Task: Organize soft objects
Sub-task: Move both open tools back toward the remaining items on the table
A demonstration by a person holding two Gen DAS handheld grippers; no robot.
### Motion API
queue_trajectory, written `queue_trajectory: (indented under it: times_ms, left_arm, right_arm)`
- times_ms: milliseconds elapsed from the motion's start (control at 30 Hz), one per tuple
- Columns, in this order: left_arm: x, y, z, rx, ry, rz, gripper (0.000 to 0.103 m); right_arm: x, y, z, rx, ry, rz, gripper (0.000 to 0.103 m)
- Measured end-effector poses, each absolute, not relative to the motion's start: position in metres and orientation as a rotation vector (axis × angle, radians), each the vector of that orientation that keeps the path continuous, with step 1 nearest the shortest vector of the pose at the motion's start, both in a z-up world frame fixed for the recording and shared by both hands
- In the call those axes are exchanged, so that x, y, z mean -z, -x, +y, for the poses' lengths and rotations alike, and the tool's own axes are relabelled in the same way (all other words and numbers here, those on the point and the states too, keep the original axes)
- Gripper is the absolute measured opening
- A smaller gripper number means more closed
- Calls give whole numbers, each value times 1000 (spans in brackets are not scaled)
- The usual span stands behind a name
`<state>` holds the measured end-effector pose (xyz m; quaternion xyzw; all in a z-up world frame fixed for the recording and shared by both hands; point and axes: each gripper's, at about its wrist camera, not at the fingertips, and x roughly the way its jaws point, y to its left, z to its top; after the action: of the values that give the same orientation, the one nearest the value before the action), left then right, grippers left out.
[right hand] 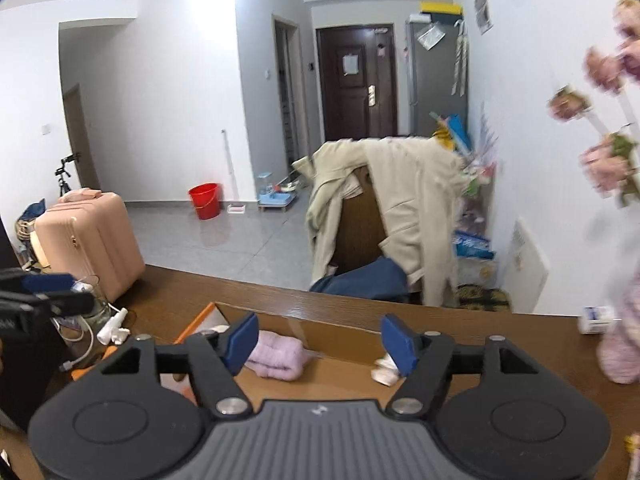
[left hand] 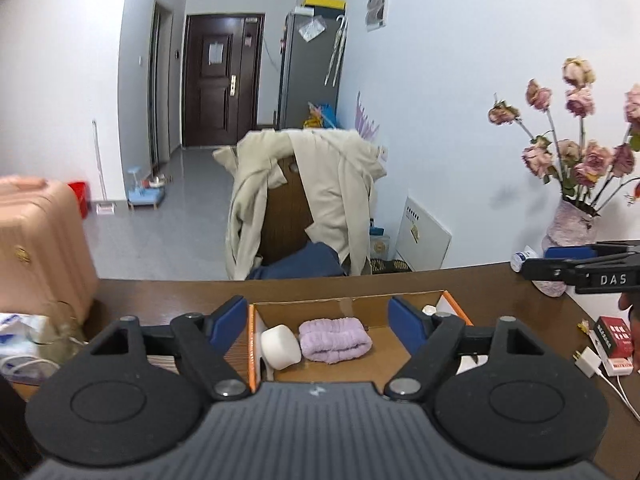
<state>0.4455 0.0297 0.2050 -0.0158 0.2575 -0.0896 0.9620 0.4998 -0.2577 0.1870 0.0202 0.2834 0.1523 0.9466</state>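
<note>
An open cardboard box (left hand: 352, 302) with orange edges rests on the brown table (left hand: 160, 292). Inside it lie a folded lilac towel (left hand: 334, 340) and a white roll (left hand: 280, 346). My left gripper (left hand: 318, 320) hovers above the box, open, with nothing between its blue pads. In the right wrist view the same box (right hand: 320, 328) holds the lilac towel (right hand: 276, 356) and a small crumpled whitish thing (right hand: 385, 370). My right gripper (right hand: 320, 344) is open over it and holds nothing. Each gripper shows at the edge of the other's view.
A vase of pink flowers (left hand: 572, 224) stands on the table's right end, close to the right gripper. A charger (left hand: 588, 362) and a red box (left hand: 614, 336) lie nearby. A chair draped with a beige coat (left hand: 316, 196) stands behind the table; a pink suitcase (left hand: 36, 248) at left.
</note>
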Motion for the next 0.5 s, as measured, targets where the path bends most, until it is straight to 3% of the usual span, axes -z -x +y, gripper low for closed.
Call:
queue_trajectory:
  times_ms: [167, 367, 500]
  left_arm:
    - [-217, -389, 33, 158, 20, 470, 80]
    - [-183, -278, 26, 164, -87, 330, 87]
    - [-150, -206, 35, 178, -61, 271, 97]
  right_arm:
    - [-195, -448, -277, -266, -72, 537, 67]
    - [-167, -334, -279, -270, -24, 415, 69]
    - [-136, -253, -270, -291, -22, 357, 78]
